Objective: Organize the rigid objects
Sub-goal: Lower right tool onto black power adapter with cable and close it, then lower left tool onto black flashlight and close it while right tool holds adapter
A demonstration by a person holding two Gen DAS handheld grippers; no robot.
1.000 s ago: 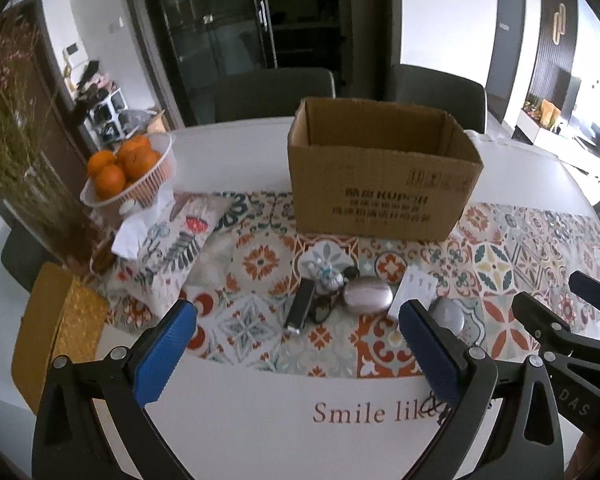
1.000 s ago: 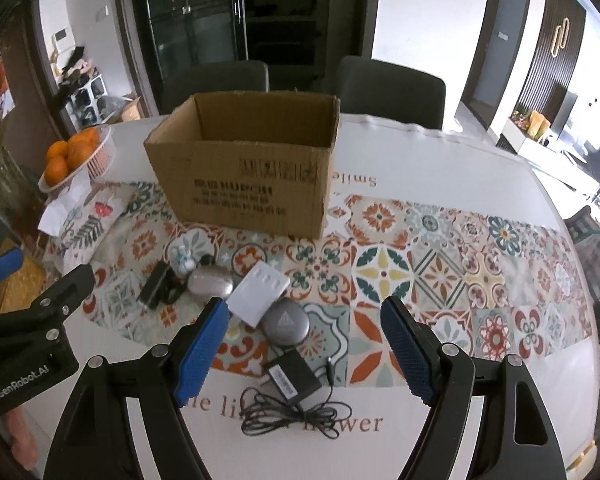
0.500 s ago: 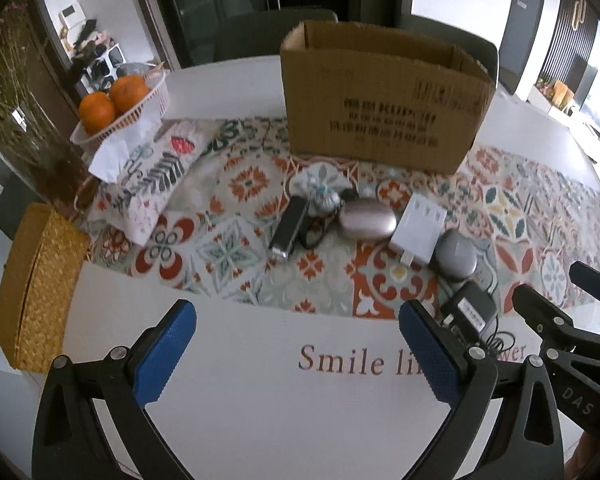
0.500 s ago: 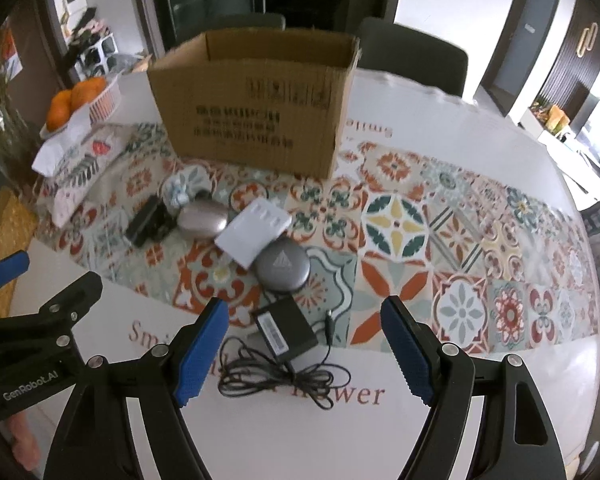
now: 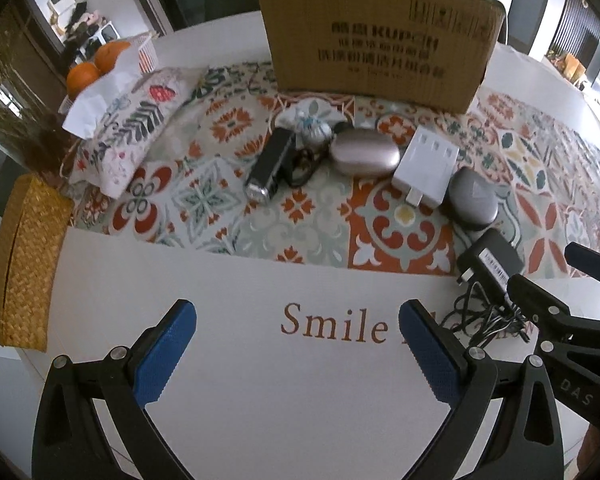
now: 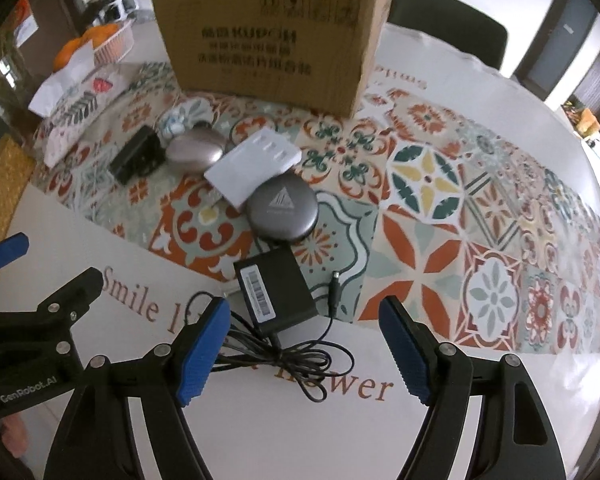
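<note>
**Both grippers have dropped in close over the clutter**

The right gripper (image 6: 302,344), fingers spread and empty, has come down and forward within the last second, so the black power adapter (image 6: 274,286) now lies just ahead between its blue pads, cable tangled under them. That looks like the first pick. The left gripper (image 5: 296,354), also spread wide and empty, hangs over bare tablecloth. Beyond the adapter sit the grey round case (image 6: 282,210), white block (image 6: 254,166), pinkish case (image 6: 196,152) and, behind them all, the open cardboard box (image 6: 272,36).

left tool (image 5: 296,354) | right tool (image 6: 304,344) | both advanced toward cardboard box (image 6: 272,36) | objects unmoved
</note>
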